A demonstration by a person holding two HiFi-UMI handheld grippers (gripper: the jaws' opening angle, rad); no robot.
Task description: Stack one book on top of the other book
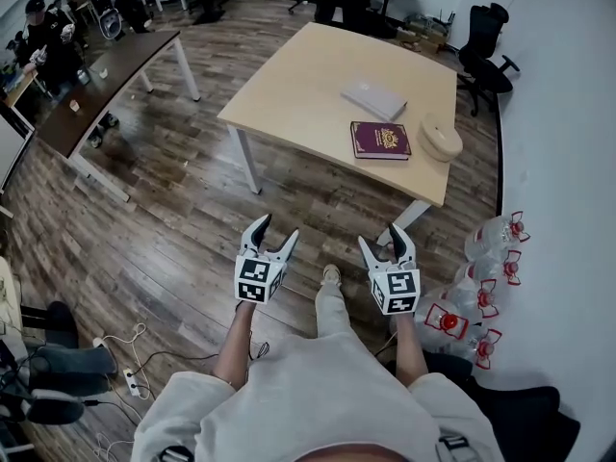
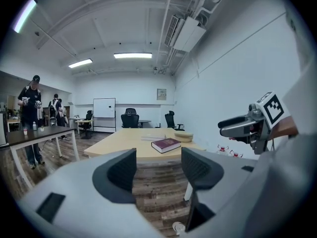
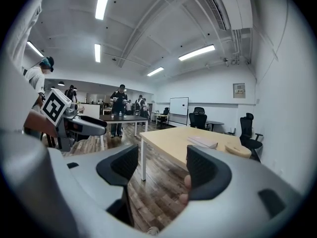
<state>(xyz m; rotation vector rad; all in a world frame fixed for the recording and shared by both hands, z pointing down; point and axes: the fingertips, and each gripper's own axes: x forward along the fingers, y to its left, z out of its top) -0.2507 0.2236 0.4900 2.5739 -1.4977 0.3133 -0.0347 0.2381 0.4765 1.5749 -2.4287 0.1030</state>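
A maroon book (image 1: 379, 140) (image 2: 166, 144) lies near the front edge of the light wooden table (image 1: 308, 85). Behind it lies a pale grey book (image 1: 373, 98) (image 3: 202, 141). My left gripper (image 1: 269, 243) (image 2: 158, 170) is held over the wooden floor, well short of the table, open with nothing between its jaws. My right gripper (image 1: 387, 246) (image 3: 162, 167) hangs beside it, also open and empty. Each gripper shows in the other's view: the right gripper (image 2: 237, 126) and the left gripper (image 3: 86, 125).
A round beige object (image 1: 441, 139) sits on the table's right end. Several red-capped water bottles (image 1: 481, 287) stand on the floor by the right wall. Office chairs (image 1: 481, 51) stand behind the table. A dark table (image 1: 106, 75) with people is at the left.
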